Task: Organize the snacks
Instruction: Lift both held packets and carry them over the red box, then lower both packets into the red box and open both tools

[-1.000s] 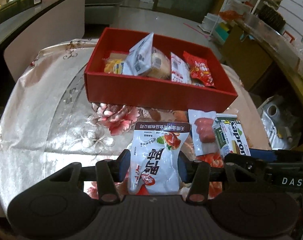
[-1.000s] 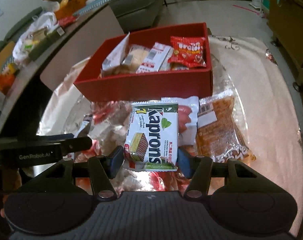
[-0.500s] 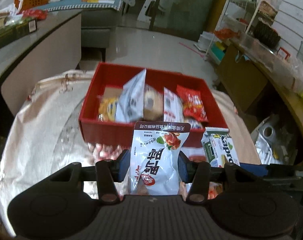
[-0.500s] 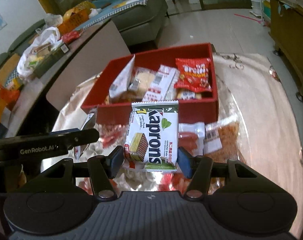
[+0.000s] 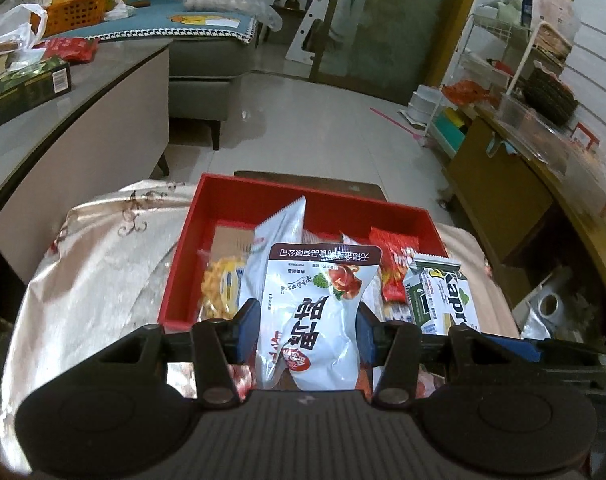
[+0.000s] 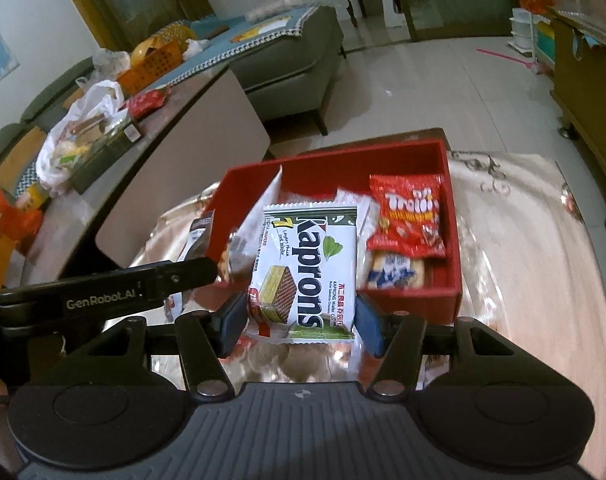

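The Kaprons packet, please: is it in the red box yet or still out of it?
Out. The Kaprons packet is clamped in the right gripper, in the air before the red box.

Held packets are hiding much of the box's contents

The white pouch (image 5: 315, 312) in the left claw (image 5: 308, 330) is covering the red box's (image 5: 191, 256) near wall and the snacks behind it; the Kaprons wafer pack (image 6: 305, 268) in the right claw (image 6: 301, 320) is doing likewise. The worktop's cloth (image 6: 543, 264) is blurring at right, and the yellow snack bag's (image 5: 219, 288) print is reading too small.
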### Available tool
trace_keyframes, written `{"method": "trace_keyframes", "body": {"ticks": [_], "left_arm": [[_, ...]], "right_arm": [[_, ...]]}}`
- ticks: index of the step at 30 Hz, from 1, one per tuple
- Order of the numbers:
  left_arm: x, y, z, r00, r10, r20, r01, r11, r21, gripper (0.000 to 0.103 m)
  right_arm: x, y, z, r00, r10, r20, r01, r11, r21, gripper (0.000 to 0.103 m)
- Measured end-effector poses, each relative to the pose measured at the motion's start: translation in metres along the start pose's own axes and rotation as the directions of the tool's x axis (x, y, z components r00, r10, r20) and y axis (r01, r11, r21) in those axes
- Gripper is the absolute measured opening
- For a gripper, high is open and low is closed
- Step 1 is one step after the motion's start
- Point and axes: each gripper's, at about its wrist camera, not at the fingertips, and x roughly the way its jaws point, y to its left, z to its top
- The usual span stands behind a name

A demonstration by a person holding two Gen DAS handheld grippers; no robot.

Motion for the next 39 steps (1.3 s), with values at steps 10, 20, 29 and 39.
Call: {"method": "trace_keyframes", "body": {"ticks": [10, 20, 29, 39], "left_arm": [[0.03, 0.001, 0.022, 0.999, 0.047, 0.01, -0.047, 0.999, 0.018, 0.043], [0.055, 0.005, 0.032, 0.996, 0.087, -0.004, -0.087, 0.996, 0.03, 0.043], [0.07, 0.006, 0.035, 0.993, 0.117, -0.013, -0.116, 0.992, 0.042, 0.043], [0.083, 0.01, 0.035, 0.989, 0.144, -0.029, -0.143, 0.989, 0.039, 0.045]], "right_arm": [[0.026, -0.006, 0.027, 1.0, -0.01, 0.002, 0.01, 1.0, 0.003, 0.065], [0.046, -0.012, 0.041, 1.0, -0.022, -0.016, 0.022, 1.0, 0.005, 0.065], [0.058, -0.019, 0.044, 0.998, -0.046, -0.037, 0.047, 0.999, 0.012, 0.065], [0.076, -0.019, 0.041, 0.994, -0.062, -0.086, 0.061, 0.998, -0.01, 0.066]]}}
